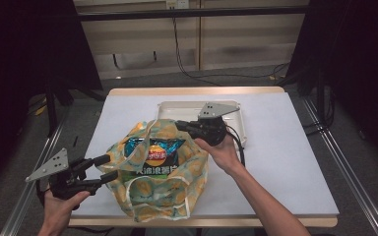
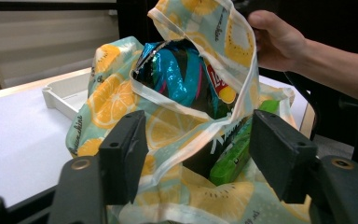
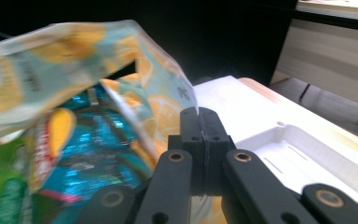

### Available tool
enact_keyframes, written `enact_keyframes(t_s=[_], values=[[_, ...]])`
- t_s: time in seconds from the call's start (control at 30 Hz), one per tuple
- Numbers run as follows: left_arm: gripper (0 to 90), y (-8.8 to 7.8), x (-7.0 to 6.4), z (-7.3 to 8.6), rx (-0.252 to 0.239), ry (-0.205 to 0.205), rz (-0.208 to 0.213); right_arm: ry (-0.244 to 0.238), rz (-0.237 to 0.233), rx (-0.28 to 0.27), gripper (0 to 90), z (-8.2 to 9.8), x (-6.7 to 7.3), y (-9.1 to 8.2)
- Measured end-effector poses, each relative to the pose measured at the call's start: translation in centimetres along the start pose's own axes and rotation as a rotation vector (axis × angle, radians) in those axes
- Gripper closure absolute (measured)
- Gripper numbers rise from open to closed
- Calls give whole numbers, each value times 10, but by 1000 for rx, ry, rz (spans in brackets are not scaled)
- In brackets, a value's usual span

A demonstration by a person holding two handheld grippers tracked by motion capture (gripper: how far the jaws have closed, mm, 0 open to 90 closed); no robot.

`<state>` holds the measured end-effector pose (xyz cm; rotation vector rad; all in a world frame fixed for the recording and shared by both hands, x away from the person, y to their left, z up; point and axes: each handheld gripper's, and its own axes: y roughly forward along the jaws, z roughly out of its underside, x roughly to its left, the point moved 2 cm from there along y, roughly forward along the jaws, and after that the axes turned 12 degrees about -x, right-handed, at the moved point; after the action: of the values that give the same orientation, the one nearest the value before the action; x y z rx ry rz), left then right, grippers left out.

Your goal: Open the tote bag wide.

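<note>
Two snack packs [image 2: 186, 74] already sit in my lemon-print bag [image 1: 177, 196]; right fingers [image 3: 200, 135] pinch its rim, left fingers [image 2: 279, 154] gape around the near edge, gripping nothing.

We see a white table [image 1: 285, 162] with a pale wooden edge along its far and near sides; on its far half rests a shallow white tray [image 1: 239, 116], and we find its corner again in the left gripper view [image 2: 63, 95] and its slotted floor in the right gripper view [image 3: 307, 154]; beyond the table we see a grey floor [image 1: 226, 81] crossed by black cables [image 1: 187, 69]; behind it stand beige wall panels [image 1: 236, 44]; dark curtains [image 1: 24, 59] hang at both sides.
</note>
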<state>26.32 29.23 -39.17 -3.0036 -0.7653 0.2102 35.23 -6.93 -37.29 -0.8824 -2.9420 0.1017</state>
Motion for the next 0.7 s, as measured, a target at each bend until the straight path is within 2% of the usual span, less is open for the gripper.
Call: enact_keyframes(t_s=[0.1,0.13,0.17,0.23,0.27,0.3,0.33,0.4,0.47,0.5,0.53,0.6,0.67,0.7], values=[[374,5,1,4,19,2,-20,11,10,-5,900,3,-8,3],[374,7,3,5,35,16,-28,11,10,-5,900,3,-8,3],[428,9,5,7,51,20,-37,12,4,-4,900,5,-9,4],[618,13,10,8,64,27,-61,5,-2,9,900,8,-8,6],[757,14,12,7,65,29,-52,1,-4,9,900,8,-8,7],[858,15,16,5,59,35,-43,0,-6,6,900,8,-8,7],[896,17,18,3,54,29,-49,-3,-6,3,900,8,-9,7],[899,19,23,-4,38,26,-66,-7,-3,-2,900,7,-10,8],[899,21,36,-17,-1,9,-78,-27,3,7,900,6,-17,11],[899,21,36,-17,-1,9,-78,-27,3,7,900,6,-17,11],[899,22,41,-20,-6,9,-100,-21,6,4,900,6,-20,11],[899,25,52,-23,-14,-9,-117,-17,16,9,900,10,-25,13],[900,29,63,-24,4,-25,-170,-5,29,20,900,16,-31,14],[900,30,68,-23,13,-32,-171,0,37,31,900,21,-36,16]])
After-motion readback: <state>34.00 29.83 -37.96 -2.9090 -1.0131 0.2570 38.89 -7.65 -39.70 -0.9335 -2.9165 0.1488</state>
